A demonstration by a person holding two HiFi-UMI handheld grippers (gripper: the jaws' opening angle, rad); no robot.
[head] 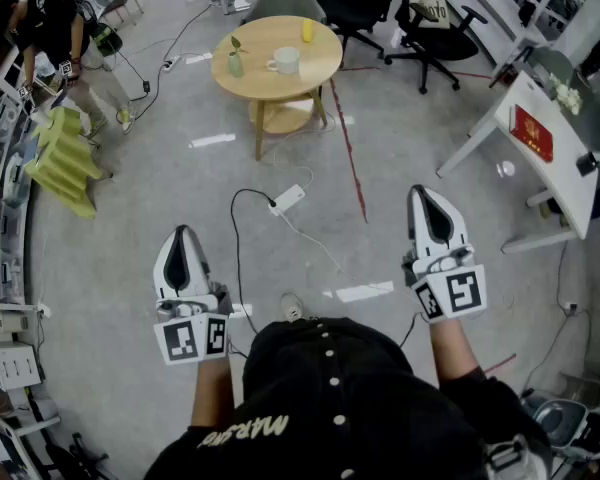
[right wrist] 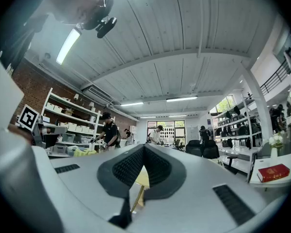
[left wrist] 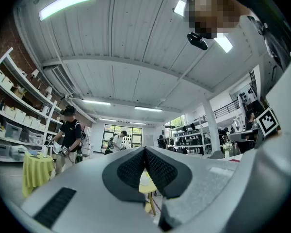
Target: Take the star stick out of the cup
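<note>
A round wooden table (head: pixel 320 63) stands far ahead on the grey floor. On it are a white mug (head: pixel 285 61), a small yellow cup (head: pixel 307 30) and a greenish cup (head: pixel 236 64) with something thin sticking up; no star shape can be made out at this size. My left gripper (head: pixel 183 236) and right gripper (head: pixel 427 194) are held in front of my body, well short of the table. Both are shut and hold nothing. In the left gripper view the pads (left wrist: pixel 157 166) meet, with the table (left wrist: pixel 146 182) showing below them. The right gripper view shows the same closed pads (right wrist: pixel 157 164).
A power strip (head: pixel 288 199) with its cable lies on the floor between me and the table, beside a red tape line (head: pixel 348 148). A white desk (head: pixel 565 183) with a red book (head: pixel 532 133) stands right, office chairs (head: pixel 430 18) behind. A person (head: pixel 60 38) and a yellow-green cloth (head: pixel 65 158) are left.
</note>
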